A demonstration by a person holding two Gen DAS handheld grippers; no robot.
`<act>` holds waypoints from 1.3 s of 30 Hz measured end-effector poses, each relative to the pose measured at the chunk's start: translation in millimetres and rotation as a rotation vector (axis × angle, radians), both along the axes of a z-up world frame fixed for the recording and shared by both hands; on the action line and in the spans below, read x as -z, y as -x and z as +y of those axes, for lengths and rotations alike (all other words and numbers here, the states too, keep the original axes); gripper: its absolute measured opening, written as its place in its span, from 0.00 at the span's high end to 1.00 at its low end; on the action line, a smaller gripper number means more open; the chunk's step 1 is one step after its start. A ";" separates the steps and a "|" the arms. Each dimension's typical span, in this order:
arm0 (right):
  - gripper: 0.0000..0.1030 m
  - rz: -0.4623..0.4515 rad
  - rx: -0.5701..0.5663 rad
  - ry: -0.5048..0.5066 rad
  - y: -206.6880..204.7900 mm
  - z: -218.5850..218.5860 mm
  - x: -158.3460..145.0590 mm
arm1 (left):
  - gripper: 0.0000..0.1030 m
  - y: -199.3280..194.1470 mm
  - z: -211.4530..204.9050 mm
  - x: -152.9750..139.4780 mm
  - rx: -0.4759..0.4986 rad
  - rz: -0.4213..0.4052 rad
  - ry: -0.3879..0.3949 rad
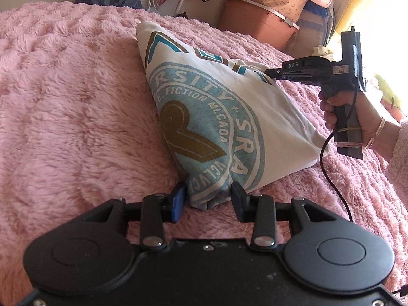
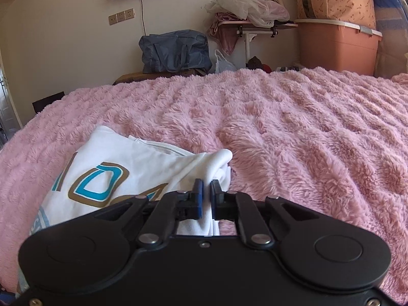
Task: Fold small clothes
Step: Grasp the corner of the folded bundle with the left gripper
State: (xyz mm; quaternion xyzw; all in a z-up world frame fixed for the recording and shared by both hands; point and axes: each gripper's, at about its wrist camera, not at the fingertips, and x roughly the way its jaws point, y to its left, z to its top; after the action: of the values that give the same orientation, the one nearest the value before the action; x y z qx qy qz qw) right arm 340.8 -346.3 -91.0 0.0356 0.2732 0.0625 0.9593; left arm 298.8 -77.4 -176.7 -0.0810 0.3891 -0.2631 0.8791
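A white T-shirt (image 1: 211, 117) with a blue and gold round print lies partly folded on the pink fluffy blanket (image 1: 71, 107). My left gripper (image 1: 209, 199) has its jaws apart on either side of the shirt's bunched near corner, without pinching it. My right gripper (image 2: 207, 191) is shut on a white fold of the shirt (image 2: 122, 168) at its right edge. The right gripper also shows in the left wrist view (image 1: 274, 72), held in a hand, gripping the shirt's far edge and lifting it a little.
The blanket (image 2: 293, 132) covers the whole bed. Beyond the bed stand a pink storage bin (image 2: 336, 48), a blue bag (image 2: 176, 51) and a small table (image 2: 255, 25) piled with clothes. A black cable (image 1: 329, 168) hangs from the right gripper.
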 end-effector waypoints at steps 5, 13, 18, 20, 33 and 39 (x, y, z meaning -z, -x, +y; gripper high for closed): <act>0.97 0.081 0.021 -0.015 -11.7 -4.2 32.9 | 0.61 6.6 -1.6 -4.5 -0.001 -0.017 -0.008; 0.91 -0.008 0.004 -0.125 28.0 -20.0 3.5 | 0.63 34.3 -15.6 -15.5 -0.010 -0.176 -0.194; 0.88 -0.038 0.011 -0.096 91.7 -25.9 -7.7 | 0.58 35.9 -32.0 -11.8 -0.046 -0.256 -0.306; 0.88 -0.020 0.011 -0.086 113.2 -27.5 -2.9 | 0.60 35.7 -41.9 -6.8 -0.047 -0.261 -0.359; 0.86 0.113 -0.016 -0.197 147.6 -30.0 33.7 | 0.91 32.9 -54.1 -2.1 -0.087 -0.281 -0.414; 0.53 0.091 0.053 -0.205 147.8 -34.9 35.8 | 0.91 44.1 -64.0 -1.5 -0.124 -0.350 -0.498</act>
State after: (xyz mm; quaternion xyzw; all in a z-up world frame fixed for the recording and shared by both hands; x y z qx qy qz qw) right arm 193.0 -381.2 -126.8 0.1435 0.3074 0.0628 0.9386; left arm 254.7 -141.4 -175.2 0.1597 0.2787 -0.1155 0.9399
